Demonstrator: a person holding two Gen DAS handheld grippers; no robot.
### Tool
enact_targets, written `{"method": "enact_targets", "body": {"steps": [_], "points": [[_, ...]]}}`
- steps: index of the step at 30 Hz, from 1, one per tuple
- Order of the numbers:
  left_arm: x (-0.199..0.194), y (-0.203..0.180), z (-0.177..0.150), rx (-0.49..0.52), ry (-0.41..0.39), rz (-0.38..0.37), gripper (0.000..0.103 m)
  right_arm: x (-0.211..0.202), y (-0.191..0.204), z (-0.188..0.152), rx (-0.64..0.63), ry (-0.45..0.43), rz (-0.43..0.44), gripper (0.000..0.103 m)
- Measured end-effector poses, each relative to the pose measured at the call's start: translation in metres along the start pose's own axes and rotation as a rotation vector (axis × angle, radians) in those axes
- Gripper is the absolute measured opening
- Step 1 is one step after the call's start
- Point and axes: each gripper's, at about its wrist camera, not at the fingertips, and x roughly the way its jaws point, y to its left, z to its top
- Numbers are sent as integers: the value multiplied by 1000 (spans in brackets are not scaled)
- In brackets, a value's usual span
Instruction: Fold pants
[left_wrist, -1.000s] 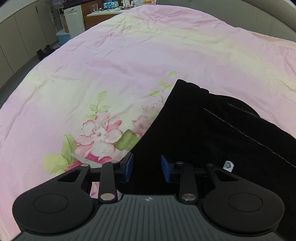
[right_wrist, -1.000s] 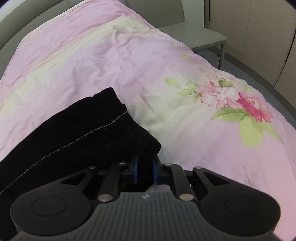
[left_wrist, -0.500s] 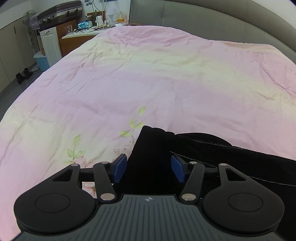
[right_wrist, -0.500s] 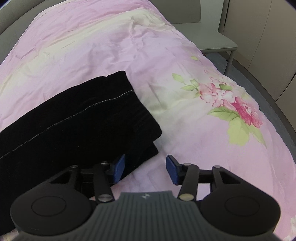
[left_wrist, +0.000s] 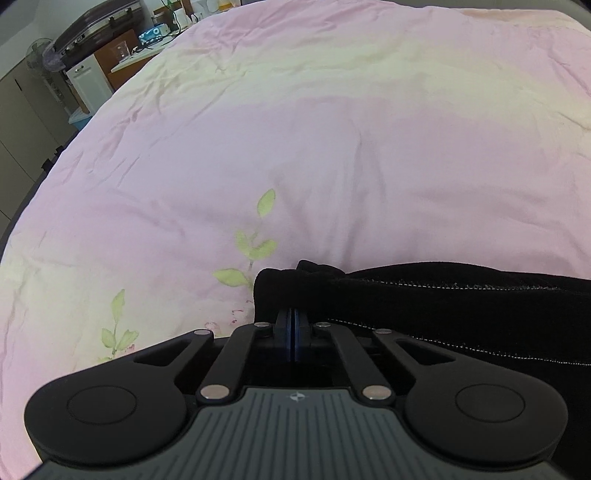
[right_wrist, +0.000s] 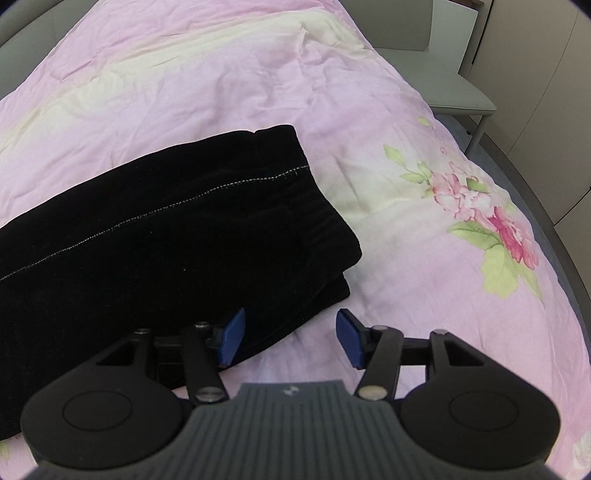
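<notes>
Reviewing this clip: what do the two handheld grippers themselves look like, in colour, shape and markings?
Both look alike. The left gripper and right gripper each have a grey ribbed body bearing a small compass-like emblem, flanked by two round black lobes with circular recesses. Black linkage bars with silver pivot pins lead to fingers tipped with blue pads. No cables, hands or sleeves show in either view.

The left gripper (left_wrist: 293, 325) points steeply down. Its blue jaws are pressed tight together, and they have just been closing. The right gripper (right_wrist: 290, 336) points steeply down too. Its jaws stand wide apart with nothing squeezed between them, and they have just been opening.
</notes>
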Motion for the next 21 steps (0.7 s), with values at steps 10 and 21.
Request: {"method": "enact_targets", "body": {"steps": [10,21], "points": [[-101,-40,-2,104,-179,-18,36,-11,-33,4,147,7,113,66],[-185,-262,-48,433,-158,-437,36,13,-75,-2,404,50,357,47]]}}
